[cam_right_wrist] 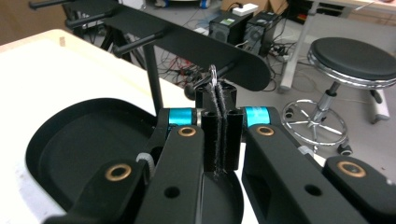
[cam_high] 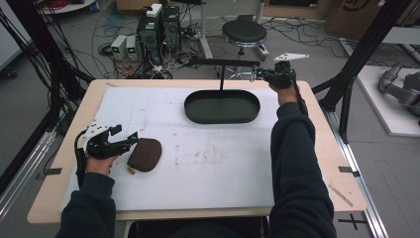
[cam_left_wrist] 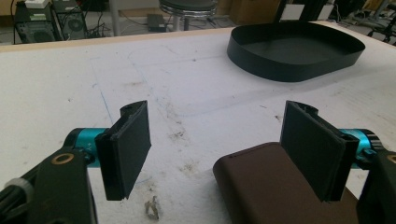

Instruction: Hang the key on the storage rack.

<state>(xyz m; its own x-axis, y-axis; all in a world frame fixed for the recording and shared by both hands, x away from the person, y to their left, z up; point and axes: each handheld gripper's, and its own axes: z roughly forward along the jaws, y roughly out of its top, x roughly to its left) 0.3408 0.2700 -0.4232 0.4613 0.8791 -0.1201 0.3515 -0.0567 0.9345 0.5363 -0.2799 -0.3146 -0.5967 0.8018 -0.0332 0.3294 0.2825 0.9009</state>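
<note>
Black metal forms the oval tray (cam_high: 222, 106) of a stand (cam_high: 221, 63) at the far side of the white-covered table (cam_high: 198, 168) in the high view, with a post rising from it to a flat crossbar fitted with pegs. The right gripper (cam_high: 257, 74) is held up at the bar's end, apparently so that something small can be hung on a peg. A brown, rounded pouch (cam_high: 145, 154) lies near the left gripper (cam_high: 130, 139), well apart from the tray.

From the left gripper view, the jaws are seen spread wide, nothing pressed between them; the pouch (cam_left_wrist: 271, 186), smooth and leathery, lies under the right-hand pad, seemingly awaiting pickup.

From the right gripper view, the fuzzy-edged pads are pressed together on a thin metal ring (cam_right_wrist: 213, 75), which stands up from their tips just beside a peg (cam_right_wrist: 224, 70) of the matte crossbar (cam_right_wrist: 187, 44).
</note>
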